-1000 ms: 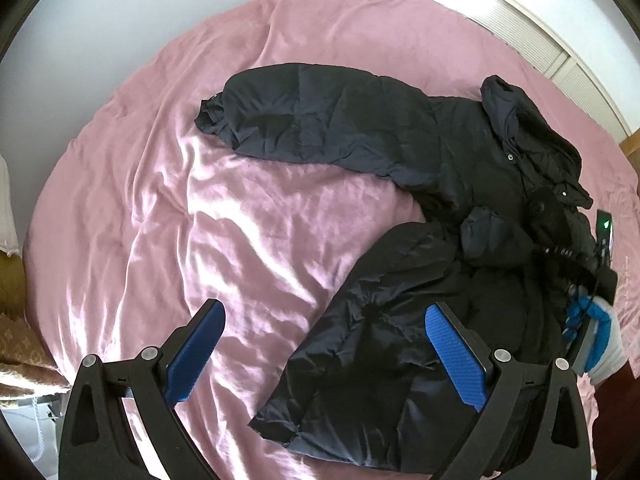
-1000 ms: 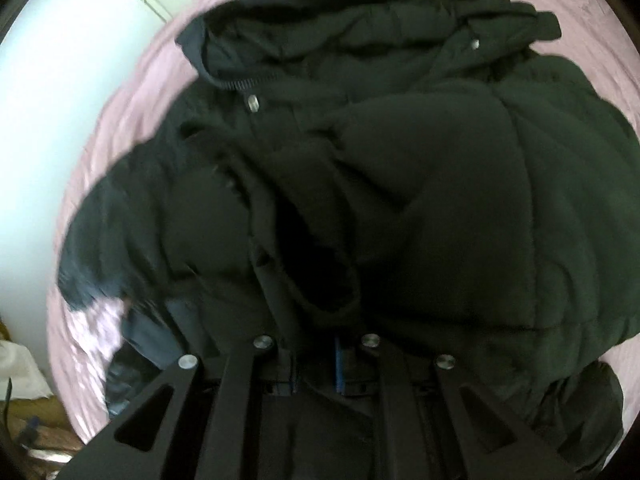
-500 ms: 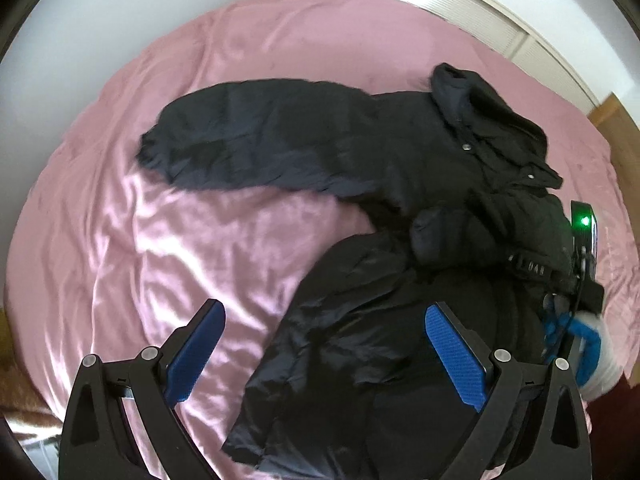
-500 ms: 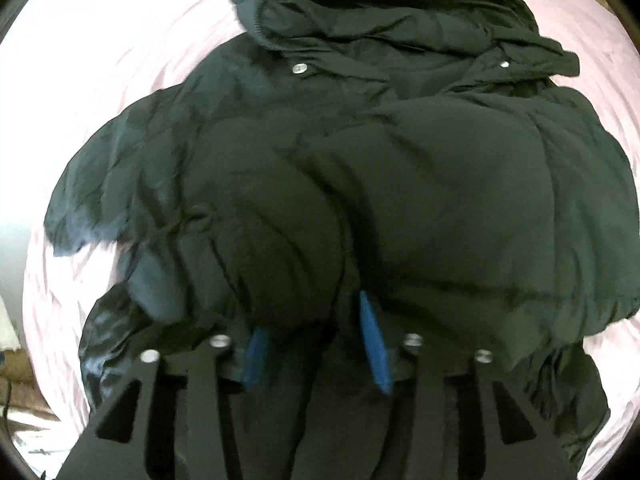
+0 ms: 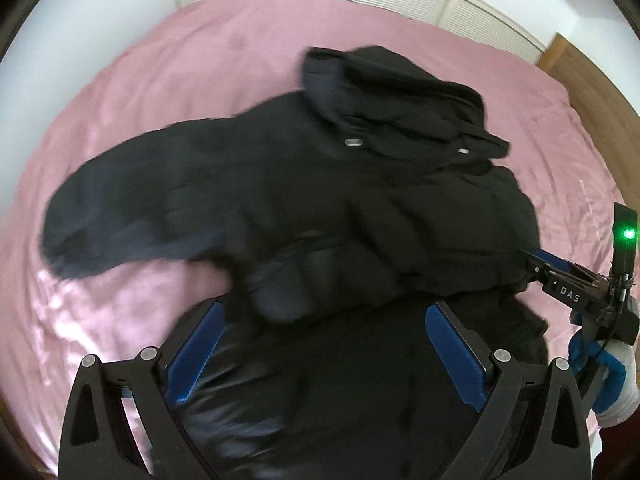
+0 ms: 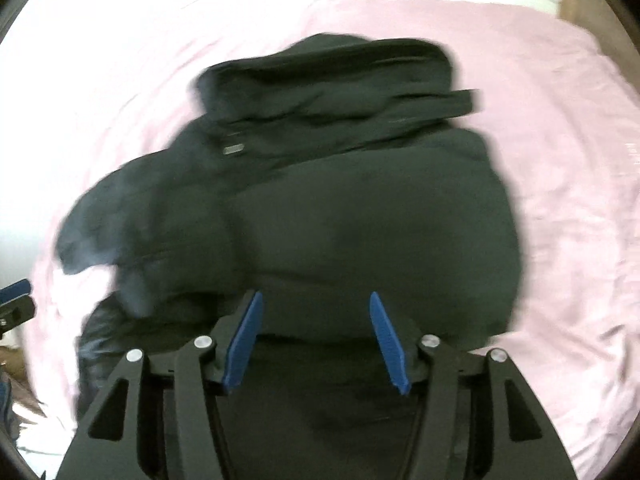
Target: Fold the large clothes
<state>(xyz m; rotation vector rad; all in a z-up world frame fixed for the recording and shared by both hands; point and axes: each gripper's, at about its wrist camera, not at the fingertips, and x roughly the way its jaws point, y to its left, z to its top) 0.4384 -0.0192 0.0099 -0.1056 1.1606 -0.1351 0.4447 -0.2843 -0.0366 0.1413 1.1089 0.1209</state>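
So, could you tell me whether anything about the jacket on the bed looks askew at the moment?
Yes: the black jacket is bunched up on the pink sheet, and one sleeve sticks out sideways, not tucked in.

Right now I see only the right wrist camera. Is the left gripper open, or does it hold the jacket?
Observer: It is open. The left gripper has its jaws wide apart over the lower part of the jacket and grips nothing.
Operator: Is the status light on my right gripper on?
Observer: Yes, a green light glows on the unit behind the right gripper.
Operator: I see one snap on the collar. Are there more?
Observer: Two snaps show here, one to the left and one to the right.
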